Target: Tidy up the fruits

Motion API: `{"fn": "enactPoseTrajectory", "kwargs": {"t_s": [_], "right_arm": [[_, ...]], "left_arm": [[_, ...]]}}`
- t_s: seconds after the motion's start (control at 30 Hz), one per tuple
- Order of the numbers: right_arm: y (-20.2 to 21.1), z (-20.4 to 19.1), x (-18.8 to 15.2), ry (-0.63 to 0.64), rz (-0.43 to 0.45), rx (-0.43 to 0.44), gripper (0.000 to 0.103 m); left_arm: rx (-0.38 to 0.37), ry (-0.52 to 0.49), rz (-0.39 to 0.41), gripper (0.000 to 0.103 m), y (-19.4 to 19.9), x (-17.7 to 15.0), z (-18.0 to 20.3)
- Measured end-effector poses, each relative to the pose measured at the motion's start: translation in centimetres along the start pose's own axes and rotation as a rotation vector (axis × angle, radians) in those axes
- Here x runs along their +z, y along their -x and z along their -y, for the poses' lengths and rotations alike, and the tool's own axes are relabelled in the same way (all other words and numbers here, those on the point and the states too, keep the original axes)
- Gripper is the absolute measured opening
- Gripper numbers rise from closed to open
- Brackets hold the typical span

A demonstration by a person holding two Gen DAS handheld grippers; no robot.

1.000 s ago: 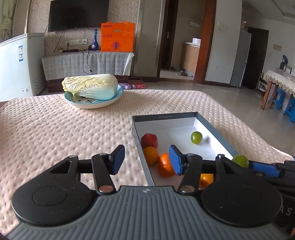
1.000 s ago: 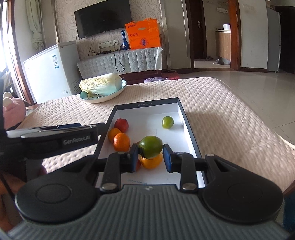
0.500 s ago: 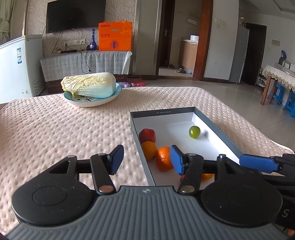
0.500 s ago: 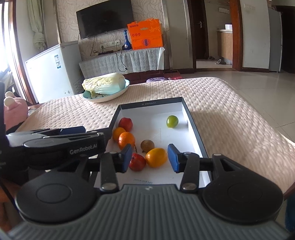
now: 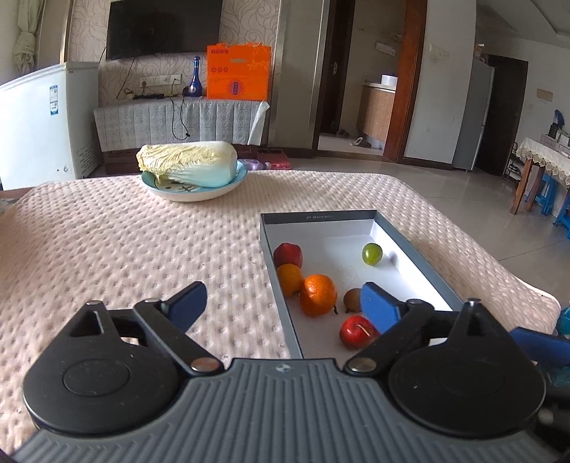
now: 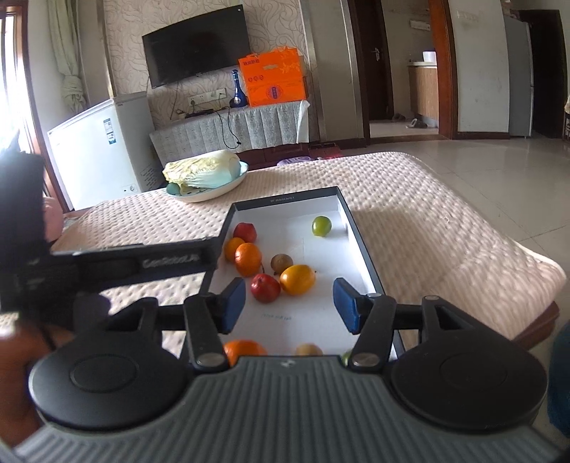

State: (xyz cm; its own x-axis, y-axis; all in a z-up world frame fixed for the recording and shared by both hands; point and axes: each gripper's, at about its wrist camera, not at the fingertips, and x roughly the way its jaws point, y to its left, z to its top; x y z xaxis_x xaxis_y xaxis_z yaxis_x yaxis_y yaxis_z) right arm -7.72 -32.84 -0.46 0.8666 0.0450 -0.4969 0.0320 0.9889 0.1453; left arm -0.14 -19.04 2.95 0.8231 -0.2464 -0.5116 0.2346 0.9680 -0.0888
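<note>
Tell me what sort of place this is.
Most likely a home living room: a wall-mounted television above a cloth-covered sideboard, a white chest freezer, and a doorway to what looks like a kitchen. The table wears a quilted pink cover.

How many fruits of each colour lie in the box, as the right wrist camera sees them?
Red fruits: 2
Orange fruits: 3
Yellow fruits: 1
Brown fruits: 2, one partly hidden
Green fruits: 2, one partly hidden
Total: 10

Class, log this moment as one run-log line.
left gripper: open, empty | right gripper: jaws just opened, empty | fruits: in box
</note>
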Motion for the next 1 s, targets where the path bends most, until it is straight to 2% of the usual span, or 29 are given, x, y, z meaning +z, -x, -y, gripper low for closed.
{"fn": "enactPoseTrajectory", "kwargs": {"t_s": [0.03,0.07,0.2,0.33,0.43,0.53,0.73,1.0], "right_arm": [[0.8,-0.1,-0.4,0.009,0.003,0.001,0.068],[1.6,-0.1,-0.9,0.014,0.004,-0.002,0.071],[4.8,0.2,-2.8,-0.017,-0.014,0.016,0.071],[6.7,0.4,-4.4,-0.048,-0.055,0.059,0.072],[7.4,-0.5,-5.4,0.006,-0.072,0.071,0.078],[7.2,-1.1,-5.8,0.077,-0.091,0.053,0.078],[6.5,-1.0,-6.4,0.080,-0.156,0.062,0.078],[5.3,-1.3,-7.8,0.160,-0.242,-0.001,0.079]], "left_arm": [[0.006,-0.008,0.009,0.101,0.6,-0.1,0.3],[0.012,-0.020,0.023,0.102,1.2,-0.2,0.5],[0.048,-0.070,0.051,0.103,3.1,-0.6,1.5],[0.035,-0.061,0.072,0.103,5.4,-0.8,1.6],[0.075,-0.069,0.148,0.103,7.5,-1.3,2.0],[0.104,-0.104,0.193,0.103,9.4,-1.9,2.9],[0.018,-0.088,0.138,0.103,12.0,-2.9,2.8],[-0.067,-0.083,0.051,0.103,12.8,-4.4,3.8]]}}
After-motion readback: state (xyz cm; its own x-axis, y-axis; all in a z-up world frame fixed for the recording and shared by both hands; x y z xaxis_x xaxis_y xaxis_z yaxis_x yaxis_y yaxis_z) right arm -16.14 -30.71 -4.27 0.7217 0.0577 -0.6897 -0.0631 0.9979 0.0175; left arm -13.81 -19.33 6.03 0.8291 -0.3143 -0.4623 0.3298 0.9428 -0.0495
